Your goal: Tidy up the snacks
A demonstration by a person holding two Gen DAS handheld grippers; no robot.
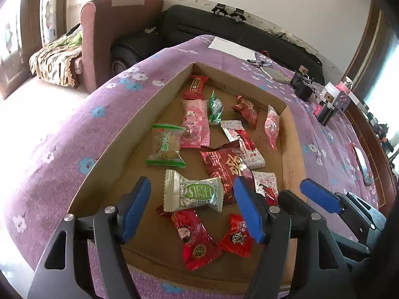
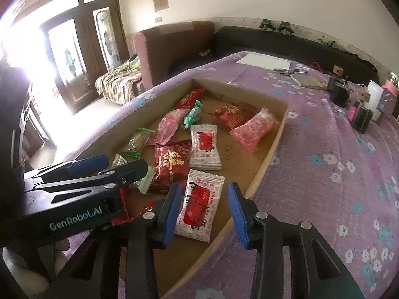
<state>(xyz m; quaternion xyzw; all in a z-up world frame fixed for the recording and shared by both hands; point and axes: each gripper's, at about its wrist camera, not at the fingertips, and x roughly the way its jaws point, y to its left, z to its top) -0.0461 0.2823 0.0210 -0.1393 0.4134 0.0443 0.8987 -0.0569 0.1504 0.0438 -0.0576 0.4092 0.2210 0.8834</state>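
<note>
A shallow cardboard tray (image 1: 119,149) (image 2: 264,164) lies on a purple flowered cloth and holds several wrapped snacks. My left gripper (image 1: 193,209) is open above a silver-green wrapped snack (image 1: 193,194), with red packets (image 1: 199,239) below it. My right gripper (image 2: 203,211) is open around a white-and-red packet (image 2: 199,204) near the tray's front right wall, not closed on it. A dark red packet (image 2: 172,167), pink packets (image 1: 194,124) (image 2: 251,129) and a green-edged cracker pack (image 1: 165,147) lie further in. The left gripper (image 2: 87,172) shows at left in the right wrist view.
On the cloth beyond the tray lie a white sheet (image 1: 232,47), pens and a notebook (image 2: 309,81), black boxes (image 1: 303,87) and small bottles (image 2: 374,97). A phone (image 1: 362,164) lies to the right. A sofa (image 2: 174,47) and a black couch stand behind.
</note>
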